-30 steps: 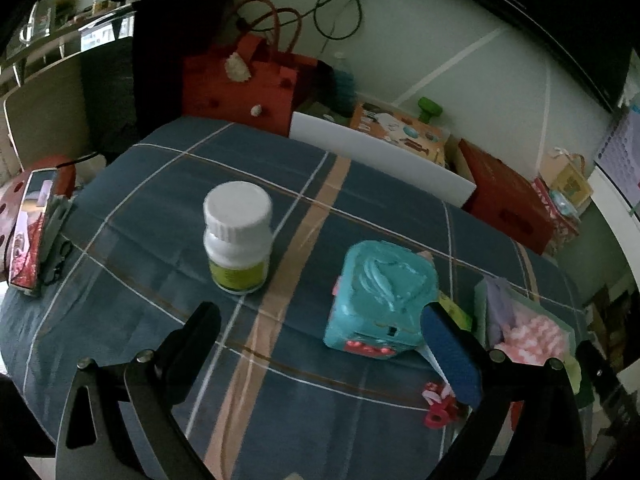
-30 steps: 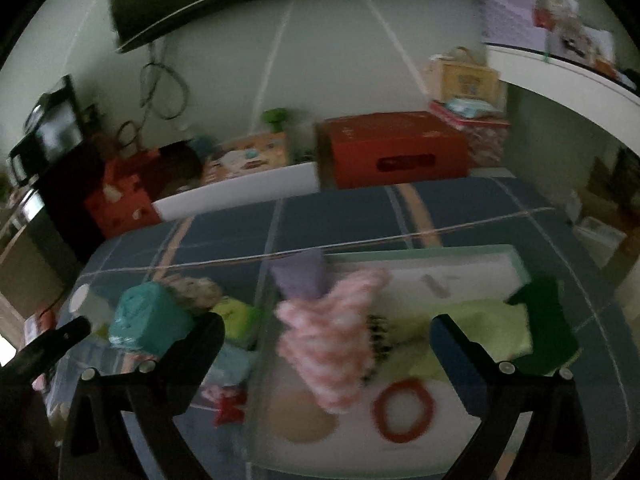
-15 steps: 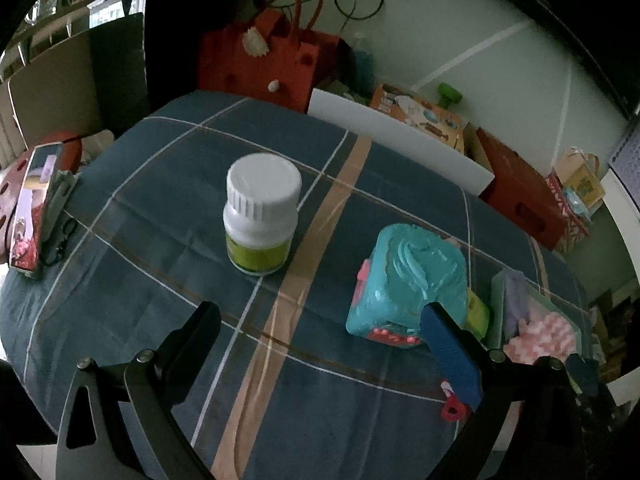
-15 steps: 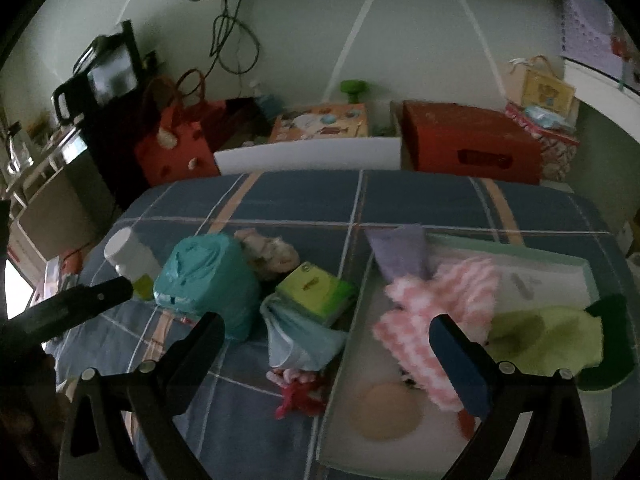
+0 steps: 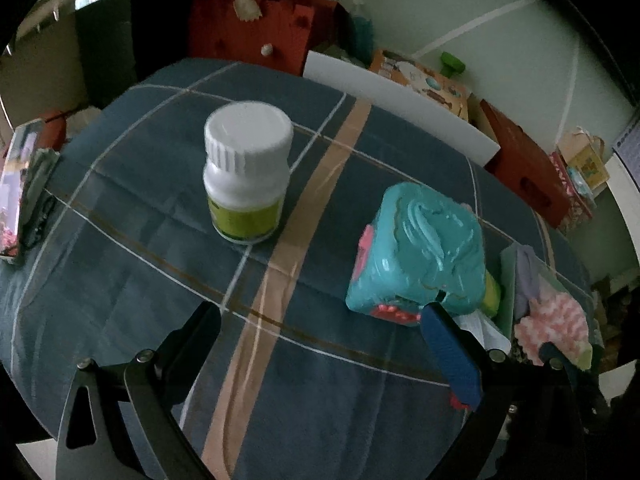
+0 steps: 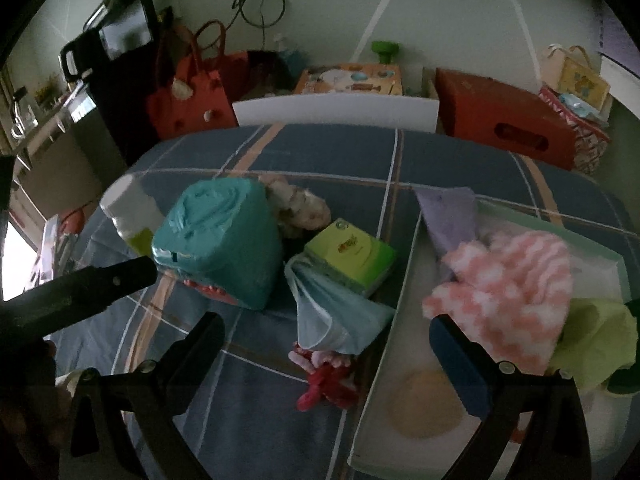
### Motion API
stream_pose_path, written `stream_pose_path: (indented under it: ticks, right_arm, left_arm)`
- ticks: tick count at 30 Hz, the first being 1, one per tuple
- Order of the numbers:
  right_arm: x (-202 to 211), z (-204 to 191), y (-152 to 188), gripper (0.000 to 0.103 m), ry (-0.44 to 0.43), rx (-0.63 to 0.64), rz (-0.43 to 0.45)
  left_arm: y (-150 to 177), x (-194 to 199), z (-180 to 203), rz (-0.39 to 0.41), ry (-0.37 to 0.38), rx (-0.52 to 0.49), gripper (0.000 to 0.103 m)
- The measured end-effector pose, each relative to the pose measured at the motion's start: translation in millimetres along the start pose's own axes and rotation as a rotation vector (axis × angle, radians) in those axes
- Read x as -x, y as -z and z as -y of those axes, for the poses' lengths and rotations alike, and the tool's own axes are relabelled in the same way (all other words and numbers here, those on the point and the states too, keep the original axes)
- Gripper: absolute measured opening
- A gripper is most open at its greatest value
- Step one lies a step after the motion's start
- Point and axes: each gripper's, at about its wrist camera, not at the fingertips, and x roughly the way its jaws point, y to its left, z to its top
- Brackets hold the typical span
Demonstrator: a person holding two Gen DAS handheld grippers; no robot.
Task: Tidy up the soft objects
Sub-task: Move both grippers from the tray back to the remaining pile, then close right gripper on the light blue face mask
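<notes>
My right gripper (image 6: 328,344) is open and empty, hovering over a light blue cloth (image 6: 336,312) and a red-and-pink soft toy (image 6: 328,380) on the plaid table. A green pack (image 6: 352,256), a teal cube toy (image 6: 220,240) and a beige fluffy piece (image 6: 296,208) lie just beyond. To the right, the pale tray (image 6: 384,380) holds a pink-white knit (image 6: 508,292), a purple cloth (image 6: 448,216), a yellow-green cloth (image 6: 596,332) and a tan pad (image 6: 424,408). My left gripper (image 5: 320,344) is open and empty, near the teal cube toy (image 5: 416,248).
A white-capped bottle (image 5: 246,176) stands left of the cube. A flat packet (image 5: 20,192) lies at the table's left edge. Behind the far edge are a white board (image 6: 332,110), a red bag (image 6: 192,100) and a red box (image 6: 504,128).
My right gripper swung left, from over the tray to over the loose items beside it. My left gripper moved closer to the bottle and the teal cube.
</notes>
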Motion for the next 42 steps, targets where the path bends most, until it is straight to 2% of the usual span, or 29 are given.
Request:
stream_pose_path:
  ticks: [6, 16, 19, 34, 38, 42]
  right_arm:
    - [-10, -2, 2, 0.103, 0.005, 0.016, -0.027]
    - [-19, -8, 0, 0.103, 0.027, 0.062, -0.024]
    - [-21, -8, -1, 0.1, 0.033, 0.067, -0.024]
    - [-30, -6, 0, 0.063, 0.039, 0.073, -0.061]
    - [-30, -4, 1, 0.047, 0.042, 0.07, -0.066]
    - [-30, -3, 1, 0.041, 0.039, 0.06, -0.069]
  left_arm:
    - [3, -11, 0, -0.047, 0.022, -0.003, 0.1]
    - [3, -15, 1, -0.064, 0.032, -0.001, 0.1]
    - [3, -16, 1, -0.066, 0.032, -0.001, 0.1]
    - [2, -29, 0, -0.095, 0.031, 0.0, 0.1]
    - [2, -29, 0, -0.096, 0.032, 0.001, 0.1]
    - [2, -29, 0, -0.097, 0.035, 0.0, 0.1]
